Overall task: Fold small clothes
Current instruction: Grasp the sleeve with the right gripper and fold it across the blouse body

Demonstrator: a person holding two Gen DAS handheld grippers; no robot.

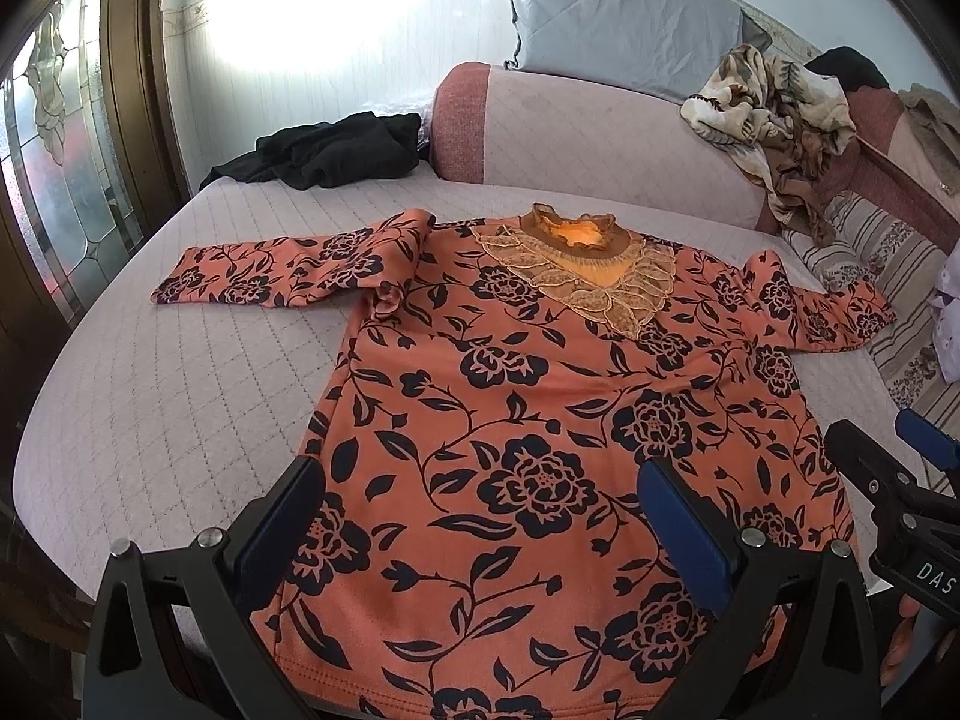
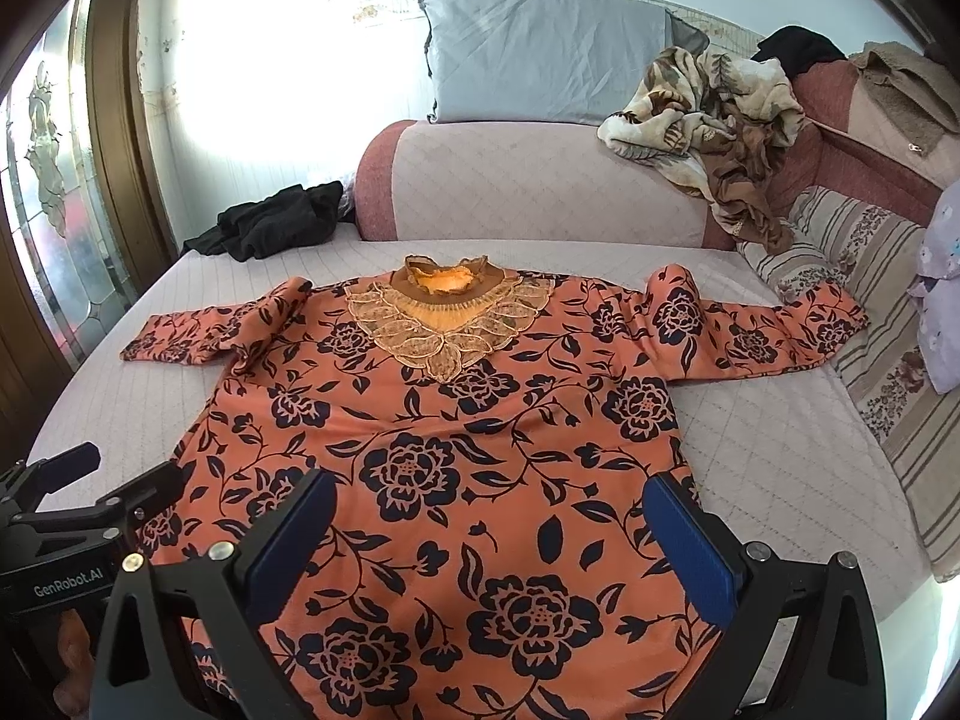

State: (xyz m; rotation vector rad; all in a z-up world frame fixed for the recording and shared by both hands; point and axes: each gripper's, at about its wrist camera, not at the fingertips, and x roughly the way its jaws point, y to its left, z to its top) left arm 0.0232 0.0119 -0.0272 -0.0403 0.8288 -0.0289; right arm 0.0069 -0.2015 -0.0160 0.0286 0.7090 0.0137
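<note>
Both tools, the left tool (image 1: 480, 531) and right tool (image 2: 489, 540), hover with fingers apart over the hem of the orange floral top (image 1: 540, 408) spread flat on the bed (image 1: 168, 396), where a shallow pinch risks lifting one layer and bunching the fold.

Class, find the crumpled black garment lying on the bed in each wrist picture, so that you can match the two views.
Left wrist view: black garment, upper left, beside the bolster's left end.
Right wrist view: black garment, left of centre, at the same bolster end.
Shared landmark: the orange top's lace collar.
</note>
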